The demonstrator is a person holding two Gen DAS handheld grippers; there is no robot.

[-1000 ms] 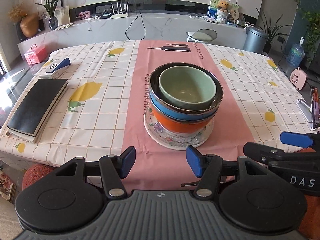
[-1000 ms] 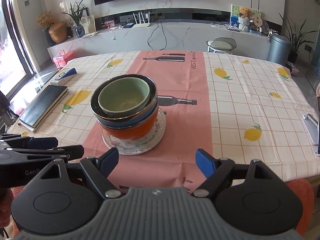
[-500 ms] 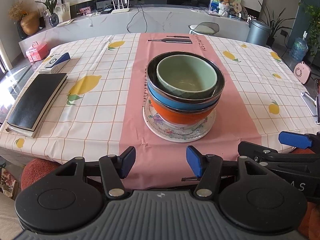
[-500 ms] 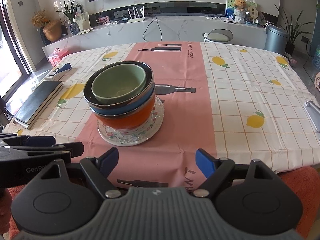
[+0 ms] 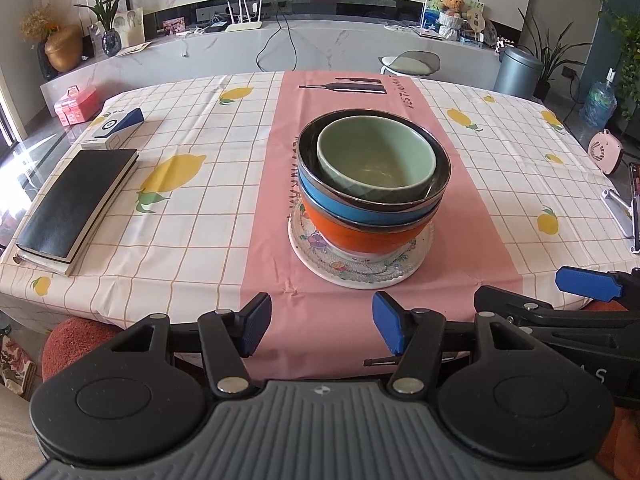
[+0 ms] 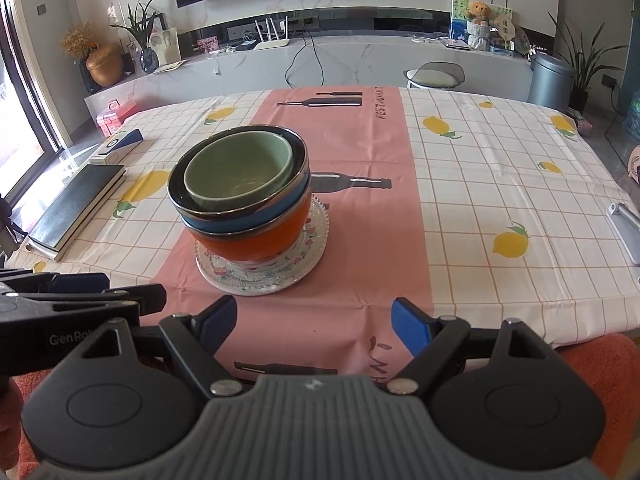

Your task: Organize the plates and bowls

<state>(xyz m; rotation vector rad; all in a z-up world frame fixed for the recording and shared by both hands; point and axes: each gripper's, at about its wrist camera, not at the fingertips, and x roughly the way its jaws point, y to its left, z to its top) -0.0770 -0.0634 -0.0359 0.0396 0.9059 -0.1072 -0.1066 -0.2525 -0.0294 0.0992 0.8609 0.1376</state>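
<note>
Both cameras have drawn slightly back from the stack over the last second. Left tongs (image 5: 318,328) and right tongs (image 6: 314,320) hang open and empty at the near edge of the worktop (image 5: 500,168), side by side. Three bowls nest on one plate (image 5: 352,270) on the pink centre strip: green bowl (image 5: 376,156) inside blue bowl (image 5: 340,204) inside orange bowl (image 5: 352,232). Judging by this, the stacking looks done. If anything remains, approach level, grip a rim lightly, and avoid tipping the tower. One book (image 5: 76,204) lies far left.
</note>
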